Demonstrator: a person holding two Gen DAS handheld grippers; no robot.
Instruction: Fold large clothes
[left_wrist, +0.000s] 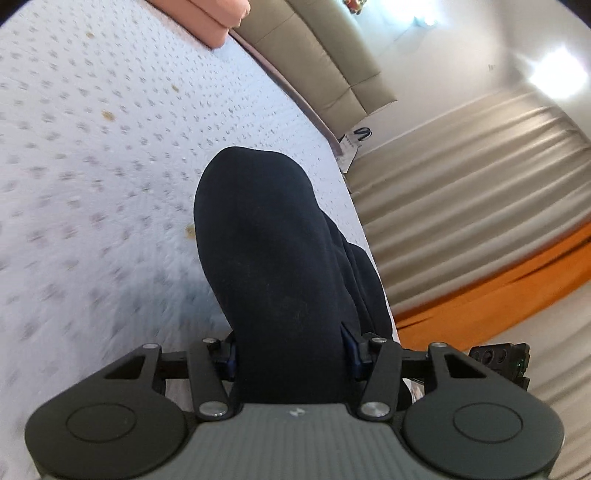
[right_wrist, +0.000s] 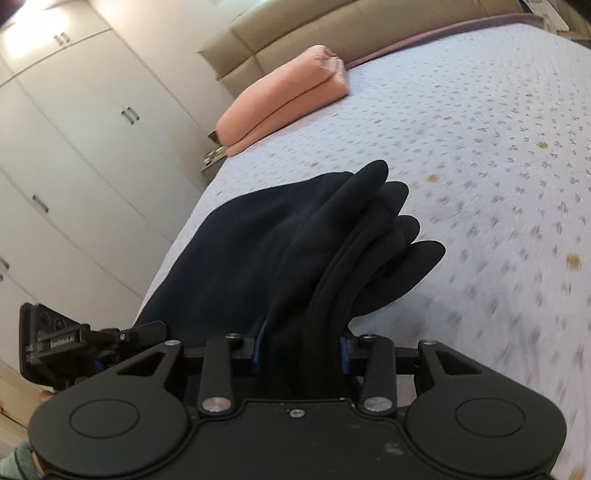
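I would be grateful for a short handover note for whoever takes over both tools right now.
Left tool: shut on the dark garment, a thick bunch of it between the pads.
Right tool: shut on the same garment, gripping several stacked layers.
Garment is lifted over the patterned bedspread.
Done: a pink folded item lies near the headboard.
Left: lay the dark garment flat, finish its folds, probably set it beside the pink one.

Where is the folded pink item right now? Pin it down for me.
In the right wrist view the folded pink item lies upper left of centre, on the patterned bedspread against the beige headboard, well beyond the dark garment.
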